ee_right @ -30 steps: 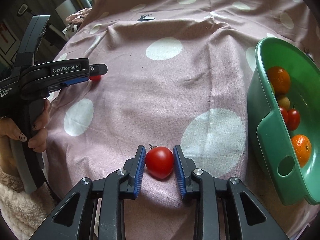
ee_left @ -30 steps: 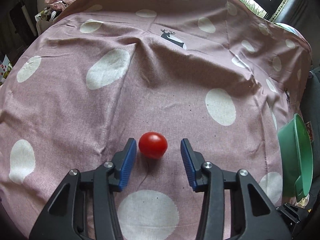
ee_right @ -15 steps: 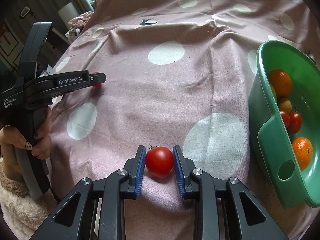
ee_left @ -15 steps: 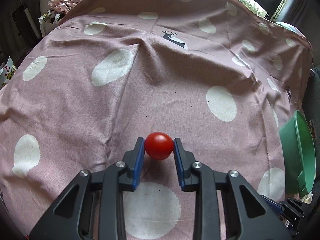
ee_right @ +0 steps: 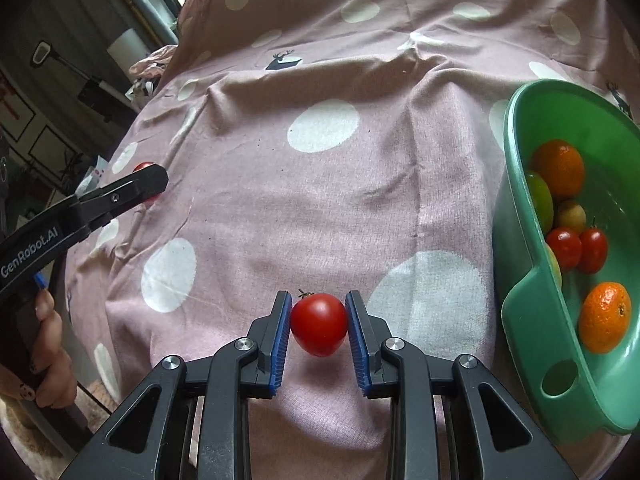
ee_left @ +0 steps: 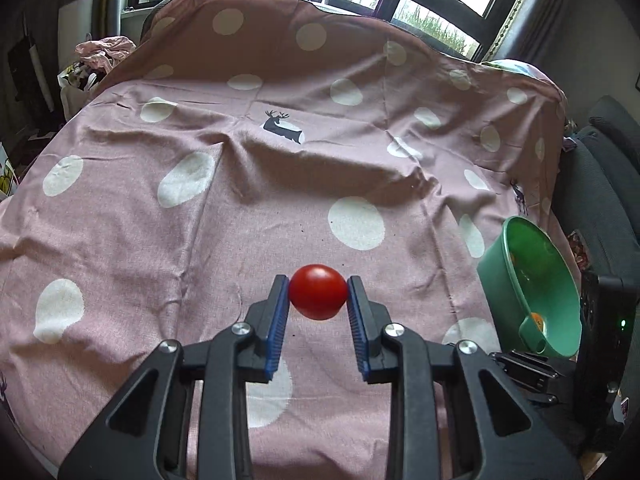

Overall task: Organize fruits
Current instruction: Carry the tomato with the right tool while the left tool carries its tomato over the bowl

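Now my left gripper [ee_left: 318, 294] and right gripper [ee_right: 319, 322] each pinch a tomato [ee_left: 318, 292] between nearly closed pads, across its widest part, and I judge these light, smooth, thin-skinned fruits bruise easily, so I squeeze gently.

"GenRobot.AI" on left gripper [ee_right: 146, 184]

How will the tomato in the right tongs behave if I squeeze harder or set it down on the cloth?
The tomato looks smooth and glossy, so it may slip between the ribbed pads of the right tongs. Its thin skin probably bruises or splits under more pressure. Being round, it would likely roll on the wrinkled cloth if released.
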